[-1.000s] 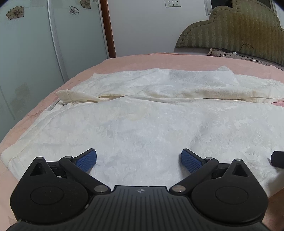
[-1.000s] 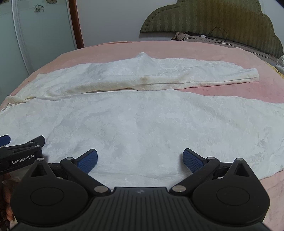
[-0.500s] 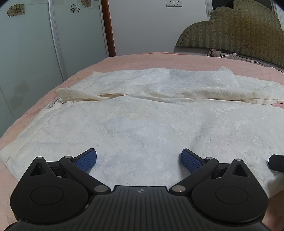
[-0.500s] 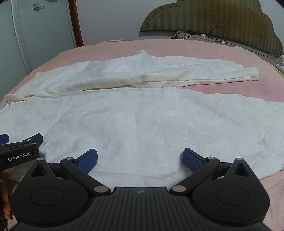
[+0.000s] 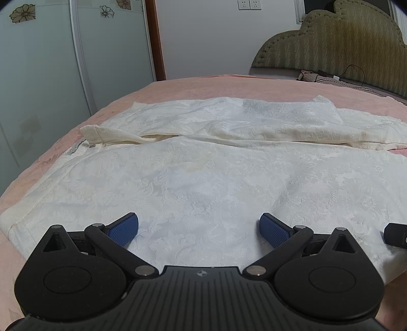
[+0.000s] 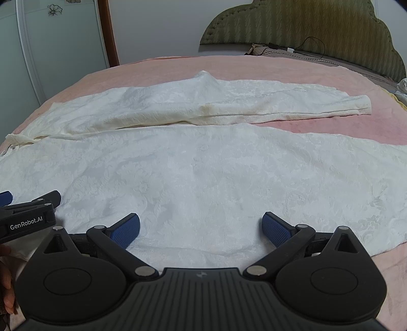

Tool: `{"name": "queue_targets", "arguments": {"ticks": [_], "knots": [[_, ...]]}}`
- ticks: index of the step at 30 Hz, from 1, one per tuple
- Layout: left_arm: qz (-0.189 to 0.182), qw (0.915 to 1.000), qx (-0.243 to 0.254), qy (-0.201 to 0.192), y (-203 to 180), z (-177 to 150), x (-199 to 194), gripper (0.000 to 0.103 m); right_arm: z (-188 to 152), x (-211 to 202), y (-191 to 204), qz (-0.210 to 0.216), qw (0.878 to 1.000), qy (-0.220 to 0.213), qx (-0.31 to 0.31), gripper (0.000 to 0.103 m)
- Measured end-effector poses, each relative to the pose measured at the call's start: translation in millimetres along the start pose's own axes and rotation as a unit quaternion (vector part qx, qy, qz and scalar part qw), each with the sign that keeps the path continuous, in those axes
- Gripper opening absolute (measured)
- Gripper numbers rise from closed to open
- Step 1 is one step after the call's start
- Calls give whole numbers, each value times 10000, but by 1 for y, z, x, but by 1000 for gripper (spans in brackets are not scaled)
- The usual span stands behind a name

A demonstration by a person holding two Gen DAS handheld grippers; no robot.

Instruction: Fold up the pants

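Note:
White patterned pants (image 5: 203, 173) lie spread flat on a pink bed, waistband to the left, both legs running right. They also show in the right wrist view (image 6: 203, 173), with the far leg (image 6: 229, 107) ending in a hem at the right. My left gripper (image 5: 199, 229) is open, its blue pads just above the near leg close to the waist. My right gripper (image 6: 201, 228) is open above the near leg's front edge, farther along the leg. Neither holds cloth. The left gripper's side (image 6: 28, 219) shows at the right view's left edge.
The pink bedspread (image 6: 279, 68) extends beyond the pants. A green padded headboard (image 6: 305, 23) with a cable and small items stands at the back right. Glass wardrobe doors (image 5: 51, 76) with flower decals stand left of the bed. The bed's near edge lies below the grippers.
Both grippers have lifted or tilted slightly, so the pants sit a little lower in view. Both stay open. The pants have not moved.

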State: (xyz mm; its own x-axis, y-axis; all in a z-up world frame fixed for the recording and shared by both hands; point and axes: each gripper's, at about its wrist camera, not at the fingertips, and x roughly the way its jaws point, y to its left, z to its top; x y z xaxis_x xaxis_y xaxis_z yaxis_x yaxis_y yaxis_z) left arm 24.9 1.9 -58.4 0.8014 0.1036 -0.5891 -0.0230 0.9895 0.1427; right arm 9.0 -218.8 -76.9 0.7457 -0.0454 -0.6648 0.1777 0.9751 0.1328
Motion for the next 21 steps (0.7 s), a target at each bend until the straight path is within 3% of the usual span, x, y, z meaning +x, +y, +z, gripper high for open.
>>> {"name": "queue_targets", "arguments": {"ticks": [21], "knots": [[-3,10000,-6,2,0,0,0,103,-5,3,1,-46,9999,-82,-80,103]]}}
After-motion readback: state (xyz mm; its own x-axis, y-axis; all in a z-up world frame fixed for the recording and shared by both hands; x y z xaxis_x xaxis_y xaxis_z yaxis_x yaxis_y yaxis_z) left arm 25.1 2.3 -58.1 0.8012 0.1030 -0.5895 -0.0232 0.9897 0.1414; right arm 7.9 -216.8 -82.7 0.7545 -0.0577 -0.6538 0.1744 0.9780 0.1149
